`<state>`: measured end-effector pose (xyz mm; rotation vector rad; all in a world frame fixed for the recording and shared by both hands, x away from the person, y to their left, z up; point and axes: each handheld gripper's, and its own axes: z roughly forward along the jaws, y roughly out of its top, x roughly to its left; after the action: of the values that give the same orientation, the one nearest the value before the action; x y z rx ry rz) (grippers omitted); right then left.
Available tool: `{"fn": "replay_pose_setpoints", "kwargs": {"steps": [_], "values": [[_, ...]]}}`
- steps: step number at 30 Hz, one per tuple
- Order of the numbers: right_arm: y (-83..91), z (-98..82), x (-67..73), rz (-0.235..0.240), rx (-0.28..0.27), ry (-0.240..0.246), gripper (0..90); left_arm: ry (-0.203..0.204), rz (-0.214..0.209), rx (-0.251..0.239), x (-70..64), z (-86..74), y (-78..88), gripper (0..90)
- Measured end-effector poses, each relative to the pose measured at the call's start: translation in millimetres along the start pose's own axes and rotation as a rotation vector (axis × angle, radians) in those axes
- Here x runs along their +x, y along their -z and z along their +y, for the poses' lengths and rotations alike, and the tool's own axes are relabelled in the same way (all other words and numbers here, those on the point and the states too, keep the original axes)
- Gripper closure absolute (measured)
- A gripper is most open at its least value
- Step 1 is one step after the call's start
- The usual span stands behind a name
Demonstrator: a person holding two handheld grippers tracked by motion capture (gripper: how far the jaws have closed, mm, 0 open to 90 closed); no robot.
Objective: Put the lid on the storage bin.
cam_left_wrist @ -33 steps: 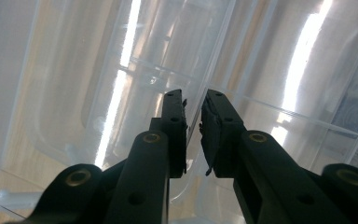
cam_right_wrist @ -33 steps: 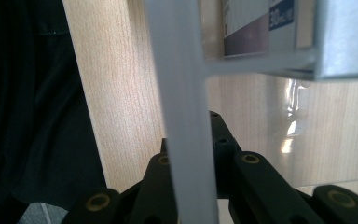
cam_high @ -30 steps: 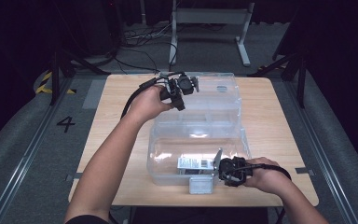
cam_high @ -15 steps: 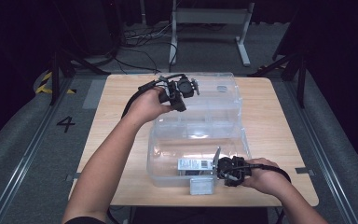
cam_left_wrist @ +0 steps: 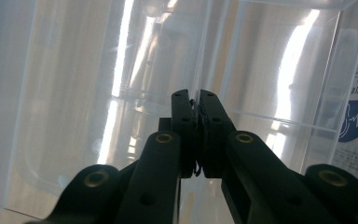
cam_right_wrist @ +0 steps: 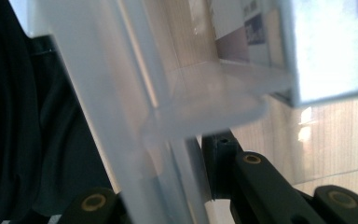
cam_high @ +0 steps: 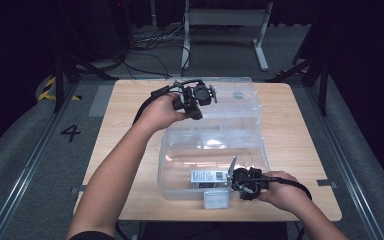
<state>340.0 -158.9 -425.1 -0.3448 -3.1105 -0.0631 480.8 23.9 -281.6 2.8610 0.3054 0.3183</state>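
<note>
Wooden counter (cam_high: 300, 130) carries a clear plastic storage bin (cam_high: 215, 145); floor beside it is marked "4" (cam_high: 70, 132). Left gripper (cam_high: 196, 107), jaws just closed, clamps the bin's far rim. Right gripper (cam_high: 234, 169) grasps the near wall by a white label (cam_high: 208, 176), unreadable. Hands barely shifted since earlier.

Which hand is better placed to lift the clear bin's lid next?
Left, probably. The left gripper is at the far lid of the clear bin, its jaws having just closed on a thin clear edge. The right gripper is clamped on the bin's near wall, well placed to steady it.
</note>
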Motion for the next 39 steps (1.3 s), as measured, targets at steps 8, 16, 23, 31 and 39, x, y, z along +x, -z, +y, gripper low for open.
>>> {"fn": "replay_pose_setpoints", "kwargs": {"steps": [8, 16, 23, 31, 39], "values": [[0.3, 1.7, 0.0, 0.005, -0.006, -0.053, 83.1, -0.031, 0.016, -0.025, -10.8, 3.0, 9.9, 87.0], [0.2, 2.4, -0.4, 0.003, -0.007, -0.067, 83.1, -0.06, 0.011, -0.031, -25.9, 1.8, 23.1, 87.1], [0.5, 3.1, 0.3, 0.005, -0.004, -0.086, 82.7, -0.064, 0.007, -0.053, -33.6, -2.7, 27.1, 87.4], [0.5, 3.2, 0.1, 0.005, -0.005, -0.083, 82.7, -0.082, 0.012, -0.065, -45.2, -4.5, 31.7, 87.7], [0.9, 3.3, 0.1, 0.006, -0.001, -0.08, 82.7, -0.099, 0.019, -0.064, -56.4, -7.3, 35.9, 87.8]]}}
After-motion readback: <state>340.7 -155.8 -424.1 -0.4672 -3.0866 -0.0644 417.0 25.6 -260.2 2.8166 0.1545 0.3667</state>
